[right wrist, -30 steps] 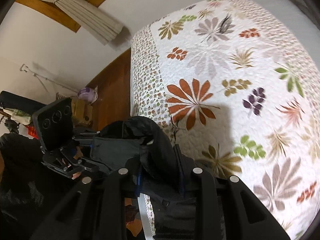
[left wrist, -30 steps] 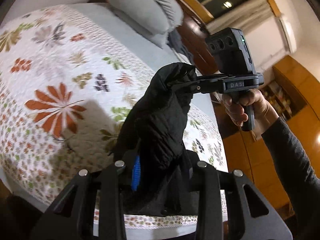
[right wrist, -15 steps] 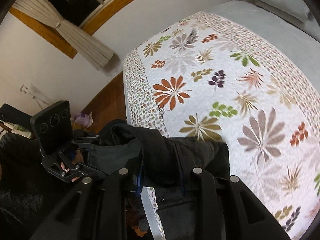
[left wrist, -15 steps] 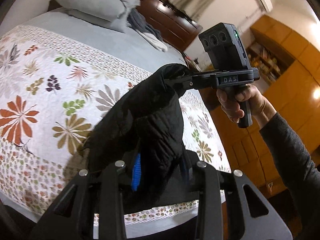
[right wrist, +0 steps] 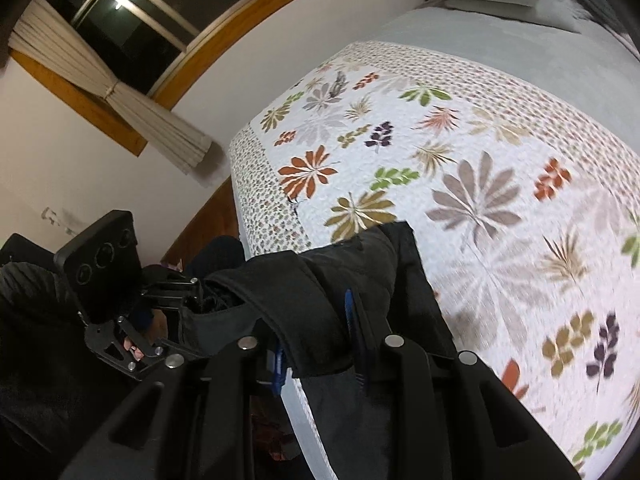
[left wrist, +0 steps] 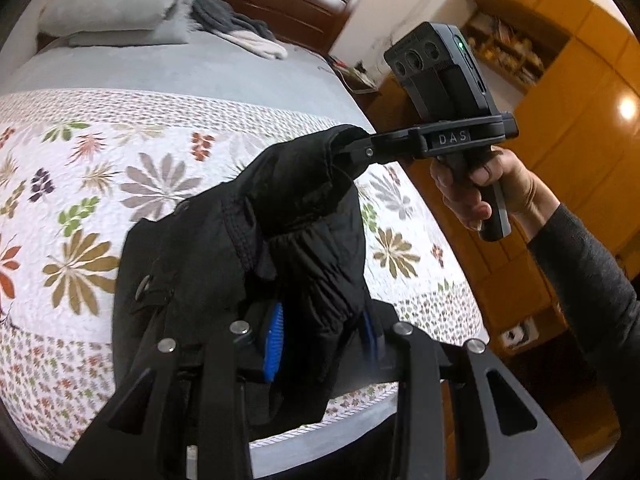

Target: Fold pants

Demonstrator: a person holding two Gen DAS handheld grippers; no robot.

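Note:
Black padded pants [left wrist: 224, 256] hang between both grippers over the near edge of a bed with a floral quilt [left wrist: 120, 168]. My left gripper [left wrist: 320, 344] is shut on a bunch of the pants fabric between its blue pads. My right gripper [left wrist: 352, 148] is seen from the left wrist view, shut on the top edge of the pants. In the right wrist view the right gripper [right wrist: 320, 344] clamps a fold of the pants [right wrist: 360, 264], and the left gripper [right wrist: 188, 300] holds the other end at the left. The lower part of the pants drapes on the quilt.
Grey pillows [left wrist: 112, 8] and loose clothes [left wrist: 240, 32] lie at the head of the bed. A dark wooden headboard [left wrist: 288, 0] and orange wooden cabinets [left wrist: 560, 112] stand at the right. A window with a tied curtain [right wrist: 132, 108] is on the left wall.
Both grippers have swung with the pants toward the bed. More of the pants now rests on the quilt. Both grips stay shut.

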